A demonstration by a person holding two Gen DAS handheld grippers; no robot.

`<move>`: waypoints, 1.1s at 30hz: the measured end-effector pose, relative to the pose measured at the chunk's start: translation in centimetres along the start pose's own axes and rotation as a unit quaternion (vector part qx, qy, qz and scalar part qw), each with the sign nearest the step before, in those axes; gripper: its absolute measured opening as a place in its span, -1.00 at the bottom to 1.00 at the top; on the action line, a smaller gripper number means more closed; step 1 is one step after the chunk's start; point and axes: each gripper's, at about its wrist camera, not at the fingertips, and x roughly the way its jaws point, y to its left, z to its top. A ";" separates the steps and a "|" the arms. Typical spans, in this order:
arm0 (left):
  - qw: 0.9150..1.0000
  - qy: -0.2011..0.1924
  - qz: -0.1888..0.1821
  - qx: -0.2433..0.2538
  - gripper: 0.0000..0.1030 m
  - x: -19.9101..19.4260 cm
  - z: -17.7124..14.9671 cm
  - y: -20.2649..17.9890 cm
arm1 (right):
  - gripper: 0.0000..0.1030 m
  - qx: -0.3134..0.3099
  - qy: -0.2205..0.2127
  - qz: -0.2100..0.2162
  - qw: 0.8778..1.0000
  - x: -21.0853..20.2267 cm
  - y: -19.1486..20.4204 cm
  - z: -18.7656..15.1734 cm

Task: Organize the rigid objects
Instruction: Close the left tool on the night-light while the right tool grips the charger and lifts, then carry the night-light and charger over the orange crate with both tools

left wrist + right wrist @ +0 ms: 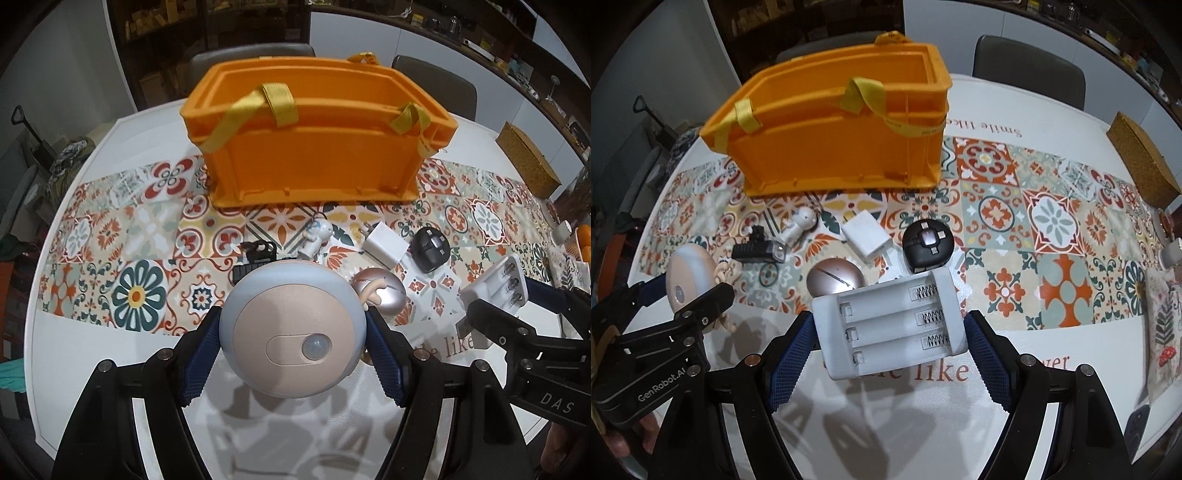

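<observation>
My left gripper (293, 334) is shut on a round pale blue and beige sensor light (293, 328), held above the table. My right gripper (890, 332) is shut on a white three-slot battery holder (890, 328), also lifted; the same holder (498, 286) shows in the left wrist view. An open orange crate (314, 136) with yellow straps stands behind on the patterned runner. On the runner lie a white charger (866, 236), a black round gadget (927, 243), a rose-gold dome (834, 282), a black clip light (759, 253) and a small white figure (799, 225).
A cork box (1141, 158) sits at the table's far right edge. A printed cloth pouch (1165, 325) lies at the right. Chairs (1030, 66) stand behind the round white table (1034, 110). A small tan figurine (373, 291) lies partly hidden behind the sensor light.
</observation>
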 end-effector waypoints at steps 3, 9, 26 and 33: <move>1.000 -0.007 0.000 0.002 0.44 -0.8 0.2 0.2 | 0.58 0.001 -0.012 0.002 1.000 -0.7 0.3 0.1; 1.000 -0.020 -0.003 0.009 0.44 -2.4 0.9 0.6 | 0.58 0.008 -0.036 0.015 0.999 -2.1 0.8 0.3; 0.997 -0.069 -0.024 0.016 0.44 -4.4 5.4 2.1 | 0.58 0.026 -0.079 0.002 0.997 -4.1 1.6 3.8; 0.997 -0.074 -0.031 0.017 0.44 -4.4 7.4 2.6 | 0.58 0.023 -0.092 -0.002 0.995 -4.3 2.3 6.1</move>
